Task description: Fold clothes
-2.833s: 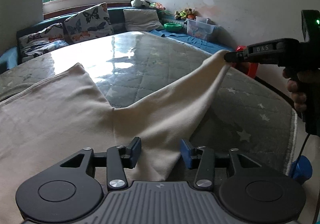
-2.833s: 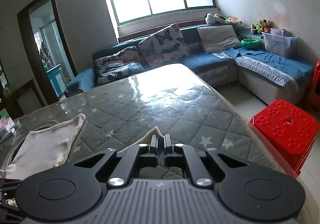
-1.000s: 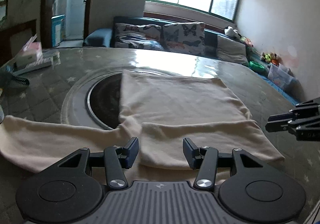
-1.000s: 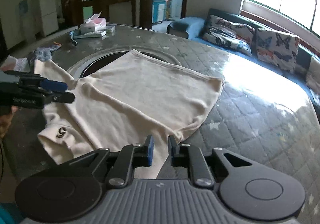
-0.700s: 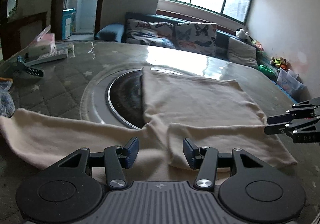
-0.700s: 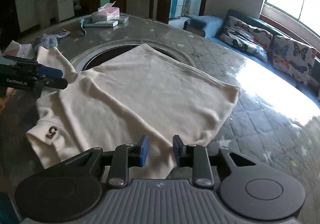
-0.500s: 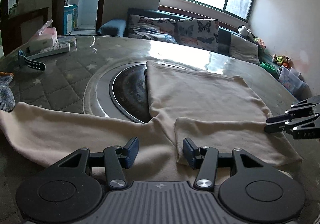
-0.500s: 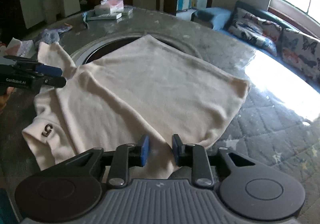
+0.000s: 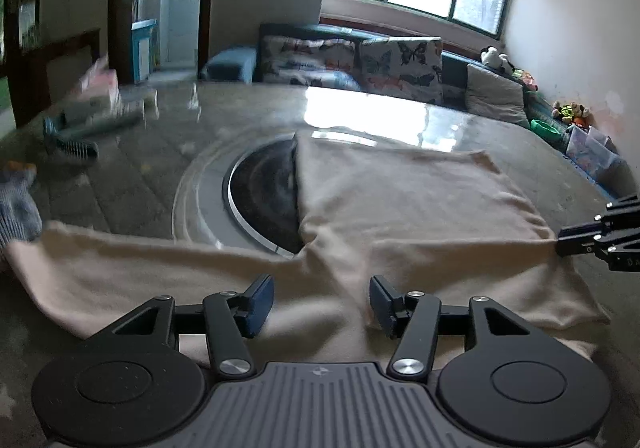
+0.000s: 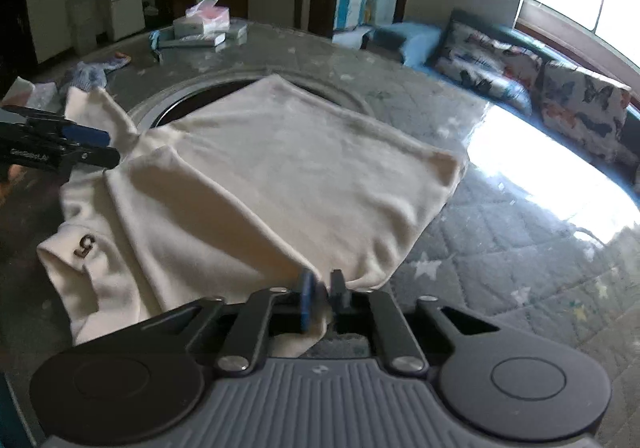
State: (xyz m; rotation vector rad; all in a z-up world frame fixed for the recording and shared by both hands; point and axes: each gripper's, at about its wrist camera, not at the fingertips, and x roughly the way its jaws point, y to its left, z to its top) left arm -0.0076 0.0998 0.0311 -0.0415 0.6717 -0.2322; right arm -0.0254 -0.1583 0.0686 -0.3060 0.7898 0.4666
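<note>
Across the middle of the desk (image 10: 500, 256), partly over its dark round inset (image 9: 260, 187), lies the cream shirt (image 10: 280, 167), body spread flat with one sleeve already laid across the near part of it and the other sleeve (image 9: 140, 272) stretched out toward the left; the right claw (image 10: 322, 294) sits at the shirt's near right edge, its jaws nearly closed with a fold of cream cloth pinched between them, so it appears to have hold of that edge; the left claw (image 9: 320, 302) hangs low over the collar end, jaws standing wide apart with nothing between them, cloth only below; the sleeve's long axis runs crosswise to the left claw's fingers, away to its left, and its cuff end lies well apart from the right claw; the left claw is therefore plainly the nearer one to that outstretched sleeve, which is the part that seems to me left to bring in; a patch with a figure 5 (image 10: 85, 246) shows on the near shoulder; a comb (image 9: 72, 145) and tissue box (image 10: 208, 17) rest at the far side.
</note>
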